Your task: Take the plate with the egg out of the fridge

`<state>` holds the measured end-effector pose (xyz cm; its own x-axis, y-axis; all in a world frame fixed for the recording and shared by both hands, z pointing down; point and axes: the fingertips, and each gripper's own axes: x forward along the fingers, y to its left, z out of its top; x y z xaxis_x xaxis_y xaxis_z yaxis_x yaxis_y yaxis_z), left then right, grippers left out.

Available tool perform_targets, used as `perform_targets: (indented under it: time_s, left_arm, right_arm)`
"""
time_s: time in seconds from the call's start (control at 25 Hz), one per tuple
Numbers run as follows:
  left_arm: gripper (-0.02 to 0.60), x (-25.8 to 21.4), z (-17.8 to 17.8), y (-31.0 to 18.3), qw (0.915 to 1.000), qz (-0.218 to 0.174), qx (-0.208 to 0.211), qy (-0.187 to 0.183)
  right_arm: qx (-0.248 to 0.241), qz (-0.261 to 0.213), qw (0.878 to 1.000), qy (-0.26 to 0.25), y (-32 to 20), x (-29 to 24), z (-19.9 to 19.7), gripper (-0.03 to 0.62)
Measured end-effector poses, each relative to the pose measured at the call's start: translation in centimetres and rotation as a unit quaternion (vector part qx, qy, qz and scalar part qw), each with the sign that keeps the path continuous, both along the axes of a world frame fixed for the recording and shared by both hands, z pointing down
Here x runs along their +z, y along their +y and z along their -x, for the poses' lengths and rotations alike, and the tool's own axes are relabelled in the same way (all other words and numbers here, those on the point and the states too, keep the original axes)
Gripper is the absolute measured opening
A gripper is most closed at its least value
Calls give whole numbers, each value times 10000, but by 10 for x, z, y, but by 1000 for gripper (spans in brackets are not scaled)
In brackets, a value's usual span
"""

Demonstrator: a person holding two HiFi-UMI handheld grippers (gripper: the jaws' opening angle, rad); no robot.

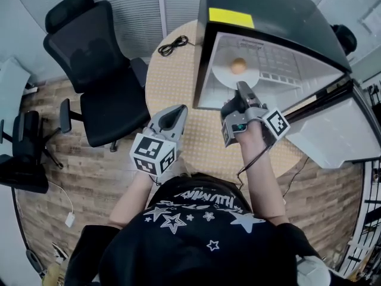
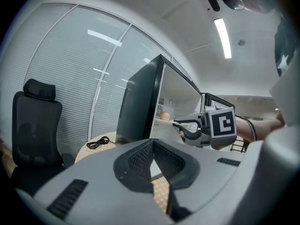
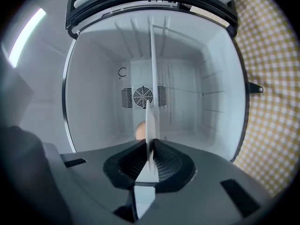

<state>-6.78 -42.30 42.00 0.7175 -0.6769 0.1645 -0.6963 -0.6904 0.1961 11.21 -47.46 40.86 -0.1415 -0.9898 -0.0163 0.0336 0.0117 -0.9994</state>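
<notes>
A white plate (image 1: 225, 76) with a brown egg (image 1: 238, 65) on it lies inside the open white fridge (image 1: 286, 16). My right gripper (image 1: 243, 89) reaches into the fridge's mouth and is shut on the plate's near rim. In the right gripper view the plate (image 3: 151, 118) stands edge-on between the pads, with the egg (image 3: 139, 131) just left of it. My left gripper (image 1: 177, 113) hovers over the table to the left of the fridge, shut and holding nothing. The left gripper view shows the right gripper (image 2: 177, 123) at the fridge opening, with the egg (image 2: 164, 116) behind it.
The fridge stands on a round table (image 1: 169, 82) with a checked cloth. Its door (image 1: 339, 130) hangs open to the right. A coiled black cable (image 1: 172, 44) lies at the table's far side. A black office chair (image 1: 95, 70) stands to the left.
</notes>
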Motion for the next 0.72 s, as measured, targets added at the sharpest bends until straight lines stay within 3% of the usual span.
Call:
perform_targets:
  time_s: [0.2,0.48,0.72]
  left_arm:
    - [8,2,1,18,9998,20,176,-55]
    - [8,8,-1,41,9990,25,446,-31]
    - [8,21,-7,53,9979,256,597,53]
  right_arm:
    - [62,-72,10000,17,27,-6,1,49]
    - [206,-185,9987,435,93,-13,-6,49]
    - [412,104,9984,384,131,8,-13,49]
